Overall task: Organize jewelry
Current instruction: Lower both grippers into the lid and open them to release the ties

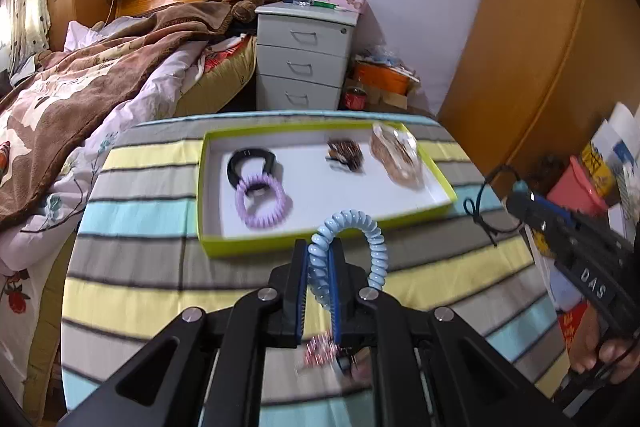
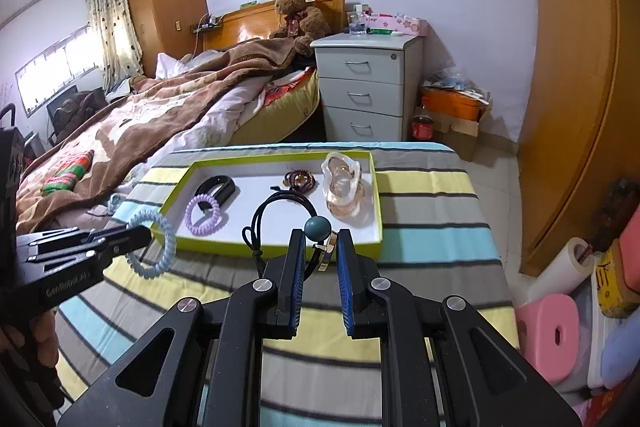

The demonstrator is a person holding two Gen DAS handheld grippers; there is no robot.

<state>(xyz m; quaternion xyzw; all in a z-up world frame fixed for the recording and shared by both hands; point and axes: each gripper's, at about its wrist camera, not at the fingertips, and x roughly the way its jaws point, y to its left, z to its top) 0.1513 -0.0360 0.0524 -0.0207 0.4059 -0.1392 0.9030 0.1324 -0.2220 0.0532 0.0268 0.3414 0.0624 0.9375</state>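
In the left wrist view, the tray point(image 1: 320, 229) lies on the striped cloth point(image 1: 160, 267) with its long side toward the grippers, probably so that both hands can reach into it. Inside lie a black band point(image 1: 250, 161), a purple coil point(image 1: 260, 201) that overlaps it, a brown bead bracelet point(image 1: 346, 155) and a clear bag point(image 1: 396, 159). The left gripper point(image 1: 319, 259) has its jaws nearly closed on a blue coil point(image 1: 352, 239), which stands up as an arch in front of the tray's near wall. I judge it is held by one side so the rest can drop freely into the tray. Something pink and blurred lies below the fingers; I cannot tell what.

In the right wrist view, the right gripper point(image 2: 318, 251) has narrow jaws that pinch a black cord point(image 2: 280, 211) with a teal bead point(image 2: 317, 228) and a small metal piece. The cord loop hangs over the tray's near edge point(image 2: 240, 247). The left gripper shows at the left side, near the tray corner.
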